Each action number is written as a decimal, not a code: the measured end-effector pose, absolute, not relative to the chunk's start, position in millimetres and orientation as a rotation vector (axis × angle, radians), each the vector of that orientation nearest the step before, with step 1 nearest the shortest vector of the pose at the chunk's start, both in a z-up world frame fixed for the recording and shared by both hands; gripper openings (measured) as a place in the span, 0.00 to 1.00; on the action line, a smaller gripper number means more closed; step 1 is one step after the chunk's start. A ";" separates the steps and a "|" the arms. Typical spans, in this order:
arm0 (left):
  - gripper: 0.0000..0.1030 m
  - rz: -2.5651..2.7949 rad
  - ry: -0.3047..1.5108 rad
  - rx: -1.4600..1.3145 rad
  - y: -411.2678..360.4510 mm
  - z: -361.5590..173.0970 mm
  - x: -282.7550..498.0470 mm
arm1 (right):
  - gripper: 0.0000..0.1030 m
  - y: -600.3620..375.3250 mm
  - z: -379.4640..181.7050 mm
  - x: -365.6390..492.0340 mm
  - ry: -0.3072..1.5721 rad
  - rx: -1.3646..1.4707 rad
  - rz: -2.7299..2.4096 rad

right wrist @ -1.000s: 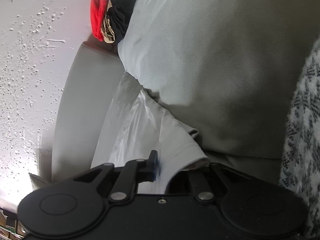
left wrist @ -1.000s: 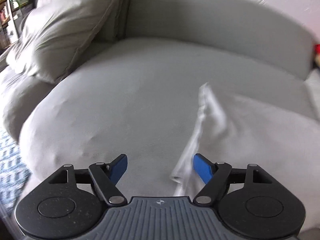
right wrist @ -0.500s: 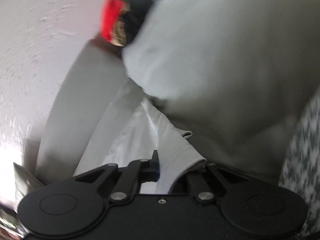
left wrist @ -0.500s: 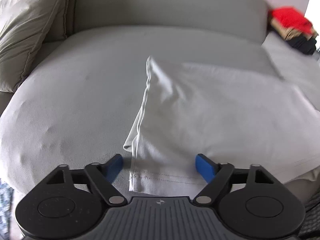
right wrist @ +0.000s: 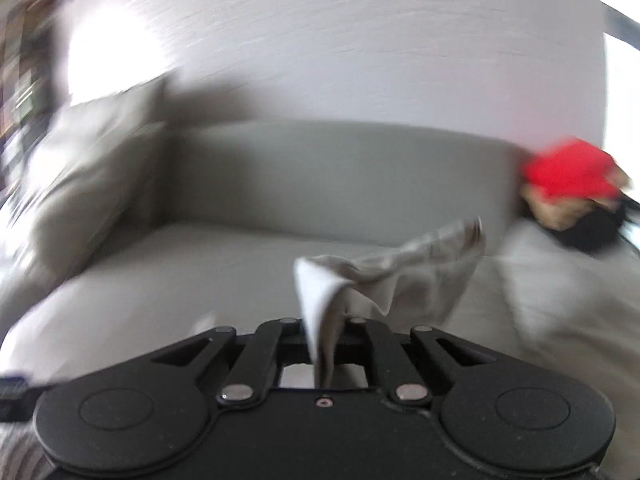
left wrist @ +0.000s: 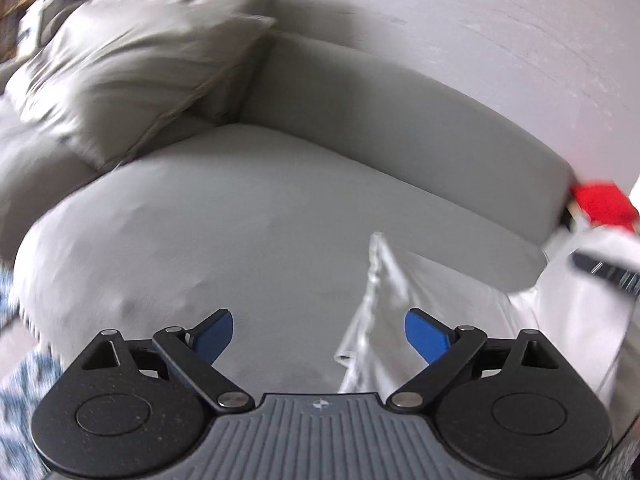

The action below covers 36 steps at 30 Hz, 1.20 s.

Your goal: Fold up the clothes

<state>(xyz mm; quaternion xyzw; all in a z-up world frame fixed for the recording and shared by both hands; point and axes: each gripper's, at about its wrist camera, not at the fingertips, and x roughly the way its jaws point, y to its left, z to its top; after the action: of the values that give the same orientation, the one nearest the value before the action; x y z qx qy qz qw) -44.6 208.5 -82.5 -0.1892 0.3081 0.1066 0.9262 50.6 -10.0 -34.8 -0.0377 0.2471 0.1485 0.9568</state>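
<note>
Now | left hand-held gripper (left wrist: 318,336) open | right hand-held gripper (right wrist: 325,326) pinching white garment (right wrist: 384,280)

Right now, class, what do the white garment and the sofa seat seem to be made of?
White garment: thin, soft woven or knit cloth, matte; it creases and droops from the right tongs. Sofa seat: grey upholstery fabric over padding, matte, gently dimpled; the weave is blurred.

Sofa seat (left wrist: 248,216): plain light grey, with matching grey-beige cushions (left wrist: 132,76) and a white textured wall (left wrist: 460,28) behind. Garment (left wrist: 420,300): plain pale grey-white, no print; left gripper (left wrist: 319,336) black-bodied with blue finger pads (left wrist: 426,338), right gripper (right wrist: 325,344) all black. Clothes pile (right wrist: 572,196): red on top, then what looks through the blur like tan, then black; rug (left wrist: 16,392) patterned blue and white.
</note>
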 end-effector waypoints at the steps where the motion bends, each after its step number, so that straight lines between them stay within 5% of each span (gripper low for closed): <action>1: 0.90 0.236 0.636 -0.416 212.6 -85.8 -44.6 | 0.03 9.5 -45.2 50.5 0.531 -0.114 0.354; 7: 0.90 0.266 0.643 -0.519 225.4 -89.3 -47.2 | 0.03 72.8 -114.8 54.2 0.767 -0.234 0.505; 22: 0.90 0.281 0.627 -0.566 233.5 -91.9 -38.4 | 0.04 77.3 -86.8 61.8 0.825 -0.061 0.522; 24: 0.90 0.300 0.618 -0.577 234.5 -91.9 -41.2 | 0.09 81.1 -90.6 63.1 0.859 -0.053 0.599; 27: 0.90 0.330 0.605 -0.587 236.1 -91.0 -45.1 | 0.29 79.9 -94.1 60.0 0.894 -0.058 0.772; 36: 0.84 0.257 0.635 -0.468 217.6 -85.0 -33.2 | 0.35 -39.2 -54.9 51.1 0.806 0.177 0.731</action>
<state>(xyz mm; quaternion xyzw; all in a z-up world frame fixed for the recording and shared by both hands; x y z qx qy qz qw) -33.2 217.6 -85.0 -0.2273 0.3087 0.1247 0.9151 51.1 -39.2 -54.9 0.0842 0.3828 0.3474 0.8519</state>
